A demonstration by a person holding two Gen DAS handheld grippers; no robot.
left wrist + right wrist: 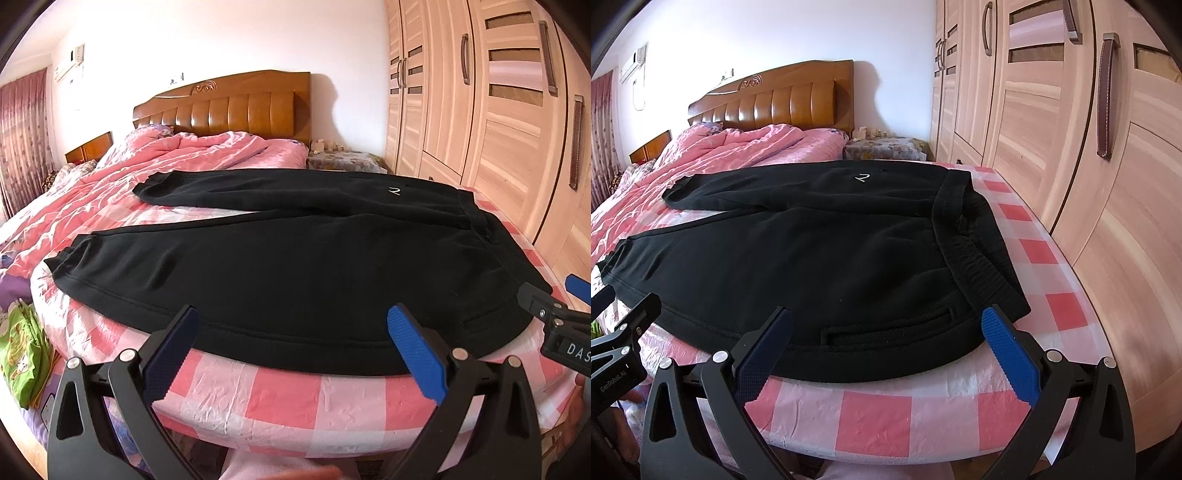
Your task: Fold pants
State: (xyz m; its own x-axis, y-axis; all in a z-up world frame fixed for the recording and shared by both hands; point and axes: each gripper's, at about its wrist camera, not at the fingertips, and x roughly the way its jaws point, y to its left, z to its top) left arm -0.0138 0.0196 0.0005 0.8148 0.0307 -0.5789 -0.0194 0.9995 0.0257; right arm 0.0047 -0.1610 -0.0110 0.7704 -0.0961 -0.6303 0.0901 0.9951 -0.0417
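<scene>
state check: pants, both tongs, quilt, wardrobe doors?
pants: unfolded, spread flat on the bed, legs apart, waistband toward the wardrobe
left tongs: open, empty, at the near leg's edge
right tongs: open, empty, at the hip pocket edge
quilt: rumpled near the headboard
wardrobe doors: closed

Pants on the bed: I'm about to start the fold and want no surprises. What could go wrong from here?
1. The pants lie on a slick-looking plastic cover; it may slide or get pinched with the fabric.
2. The waistband is bunched, so the fold may come out uneven.
3. Both the left gripper and the right gripper are open at the near edge, close together; they might collide.
</scene>
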